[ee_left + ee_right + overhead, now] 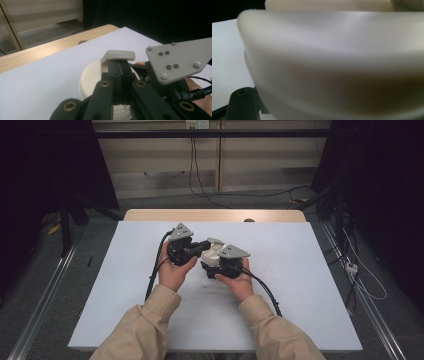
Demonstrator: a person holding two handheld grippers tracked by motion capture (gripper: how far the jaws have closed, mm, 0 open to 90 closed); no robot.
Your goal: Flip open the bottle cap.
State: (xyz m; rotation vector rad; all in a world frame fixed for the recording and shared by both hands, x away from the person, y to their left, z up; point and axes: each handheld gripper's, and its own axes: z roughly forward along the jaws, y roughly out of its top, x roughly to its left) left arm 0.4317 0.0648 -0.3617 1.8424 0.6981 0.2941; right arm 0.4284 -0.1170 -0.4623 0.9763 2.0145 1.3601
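A cream round container (214, 253) sits mid-table between both hands. My left gripper (202, 246) reaches in from the left. In the left gripper view its jaws (120, 66) are pressed together over the container (88, 80), pinching a grey-white tab (118, 55) at their tips. My right gripper (211, 266) comes in from the right, its grey plate (175, 58) close beside the left jaws. In the right gripper view the container's cream wall (337, 62) is pressed right up to the camera, with one black jaw part at the lower left. That gripper is shut on the container.
The white table top (300, 285) has free room on every side of the hands. A wooden strip (215, 215) runs along its far edge. Black cables (155, 270) trail from both grippers toward the person. Metal rails (45, 295) flank the table.
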